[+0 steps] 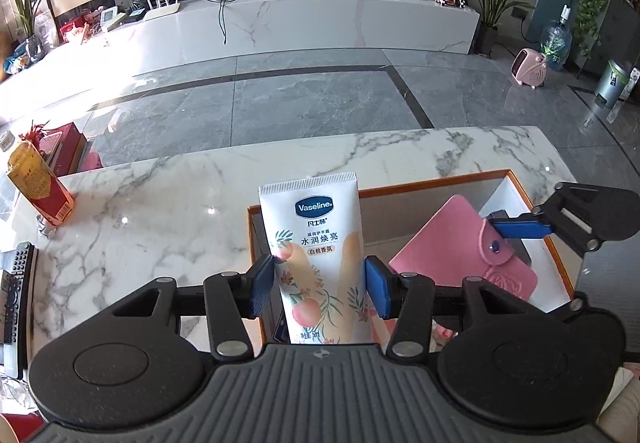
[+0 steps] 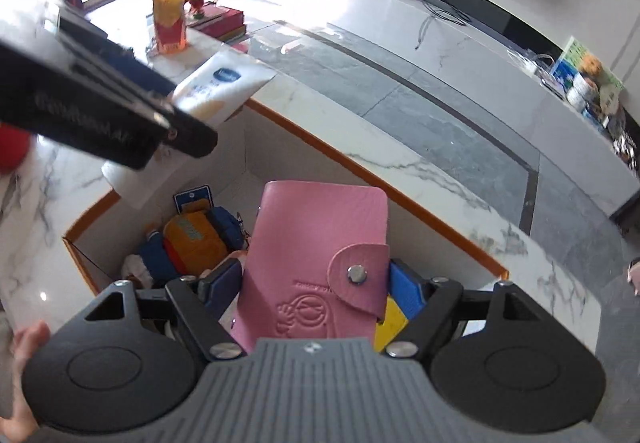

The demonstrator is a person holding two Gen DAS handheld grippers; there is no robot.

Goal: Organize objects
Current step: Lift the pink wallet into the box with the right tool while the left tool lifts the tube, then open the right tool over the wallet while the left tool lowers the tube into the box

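I have both tongs loaded over the orange-rimmed box (image 1: 520,181) that sits on the marble table (image 1: 160,195). The left tongs (image 1: 320,285) pinch a white Vaseline tube (image 1: 316,243) around its lower half, the tube standing upright with its crimped end up, right at the box's near-left corner. The right tongs (image 2: 316,287) pinch a pink snap wallet (image 2: 316,251) by its lower part, clasp side facing the camera, held above the box's inside.

From the right wrist view I can see that the box already holds things: an orange-and-blue soft item (image 2: 196,235) and a blue card (image 2: 192,199) against the box's far-left wall, and something yellow (image 2: 390,323) just below the wallet. So I judge the step in hand to be the drop-off: both items are carried to the box and neither is yet set down.

The next move, as I read it, calls for lowering each piece into a free part of the box floor, the wallet toward the box's right half and the tube toward its left, then spreading the tongs only once each piece rests. The two rigs are close over the box, so I would go one at a time.

Left of the box, well apart, a red-and-yellow carton (image 1: 38,183) stands on the table, untouched.
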